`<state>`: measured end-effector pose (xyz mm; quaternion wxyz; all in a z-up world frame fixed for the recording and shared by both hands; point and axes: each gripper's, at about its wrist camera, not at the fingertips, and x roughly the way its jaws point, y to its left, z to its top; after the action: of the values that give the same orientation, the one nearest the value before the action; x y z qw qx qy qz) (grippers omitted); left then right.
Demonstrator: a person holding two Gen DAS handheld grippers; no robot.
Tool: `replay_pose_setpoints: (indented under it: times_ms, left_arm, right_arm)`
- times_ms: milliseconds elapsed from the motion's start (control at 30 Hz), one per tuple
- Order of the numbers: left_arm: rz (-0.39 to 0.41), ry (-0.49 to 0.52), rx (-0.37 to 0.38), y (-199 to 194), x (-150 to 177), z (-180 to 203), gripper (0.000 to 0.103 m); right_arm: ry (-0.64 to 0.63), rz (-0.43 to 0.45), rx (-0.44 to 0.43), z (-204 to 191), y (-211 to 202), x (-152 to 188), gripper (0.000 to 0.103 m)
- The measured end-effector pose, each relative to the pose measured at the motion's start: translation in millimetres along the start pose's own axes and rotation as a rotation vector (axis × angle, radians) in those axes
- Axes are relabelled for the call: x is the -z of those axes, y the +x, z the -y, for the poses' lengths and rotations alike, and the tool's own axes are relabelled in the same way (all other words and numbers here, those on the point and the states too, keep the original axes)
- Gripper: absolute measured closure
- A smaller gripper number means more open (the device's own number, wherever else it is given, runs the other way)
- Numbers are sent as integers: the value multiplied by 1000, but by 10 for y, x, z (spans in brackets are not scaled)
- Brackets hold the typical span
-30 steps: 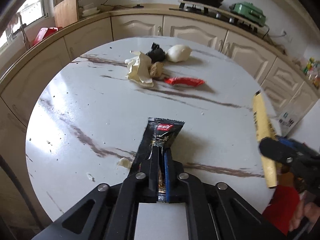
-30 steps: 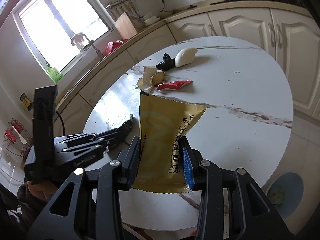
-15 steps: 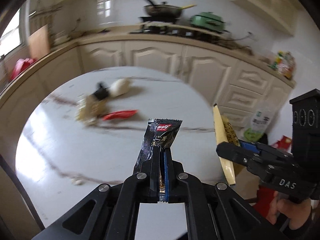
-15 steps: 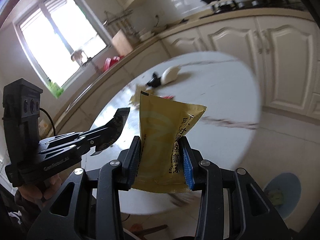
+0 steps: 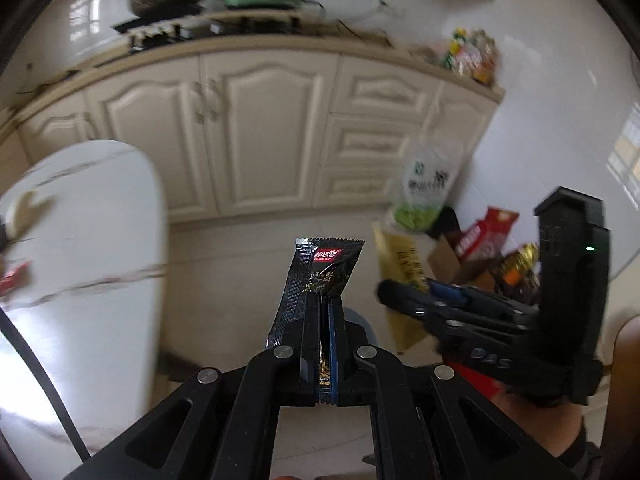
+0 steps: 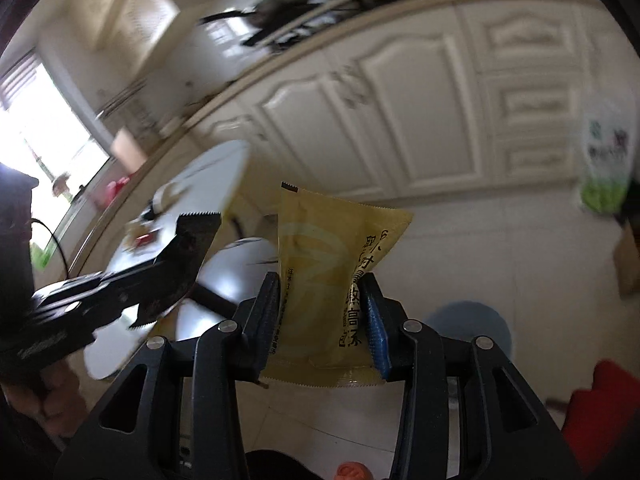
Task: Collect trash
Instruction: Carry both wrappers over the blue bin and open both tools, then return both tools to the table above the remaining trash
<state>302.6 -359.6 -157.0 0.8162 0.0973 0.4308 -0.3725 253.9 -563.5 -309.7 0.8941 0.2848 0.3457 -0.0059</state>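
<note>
My left gripper (image 5: 323, 308) is shut on a black snack wrapper (image 5: 326, 266) and holds it in the air over the floor. It also shows at the left of the right wrist view (image 6: 184, 252). My right gripper (image 6: 322, 292) is shut on a yellow snack packet (image 6: 332, 256); the packet also shows in the left wrist view (image 5: 400, 260), right of the black wrapper. More trash lies blurred on the round white table (image 5: 100, 216), among it a red wrapper (image 5: 12, 278). A blue round bin (image 6: 470, 330) stands on the floor below the right gripper.
Cream kitchen cabinets (image 5: 260, 128) run along the back with a stove and pans on top. A green and white bag (image 5: 424, 184), a cardboard box and snack packs (image 5: 480, 240) stand in the floor corner at the right.
Both grippers have swung right, away from the table, with their wrappers still held. The table has slid to the left edge and the cabinets, floor and blue bin have come into view.
</note>
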Motion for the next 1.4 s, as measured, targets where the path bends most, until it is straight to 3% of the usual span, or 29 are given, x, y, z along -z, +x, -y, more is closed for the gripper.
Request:
replay_pose_setpoints:
  times_ms: [67,333,533,700,767,800,867,900,1067,1233,1400]
  left_arm:
    - [-37,11,12,210,-22,76,103]
    - [-172,50,-2,1064,-174,166,103]
    - [-249,57,-14,1676,-396,380,103]
    - [-254,71,-11,2038,-621,593,102]
    - [-248,81,-14,2110,-649,624,94]
    - [-247,85,-19,2102,-651,627,87]
    - [-240,76,-44,2050,-631,624,48]
    - [-214,69,-55,1967,-621,625,44]
    - [-131,63,-91,1510,-536,604,41]
    - [1,82,-153,730,-348,550,35]
    - [155,63,-228,-265,-12,366,29]
  right_arm:
    - [59,-9,6,289,138,43,51]
    - [182,-43,72,1083,272,187,44]
    - [205,-21,125,1313,69,321,40]
    - [207,-6,134,1352,-39,311,37]
    - [204,7,137,1336,-90,301,36]
    - [202,8,134,1325,-98,286,36]
    - [198,16,130,1287,-133,278,36]
    - [195,16,130,1279,-148,280,35]
    - [176,38,121,1094,-279,252,34]
    - [94,98,97,603,-545,134,28]
    - [-30,214,59,-176,-932,-41,4]
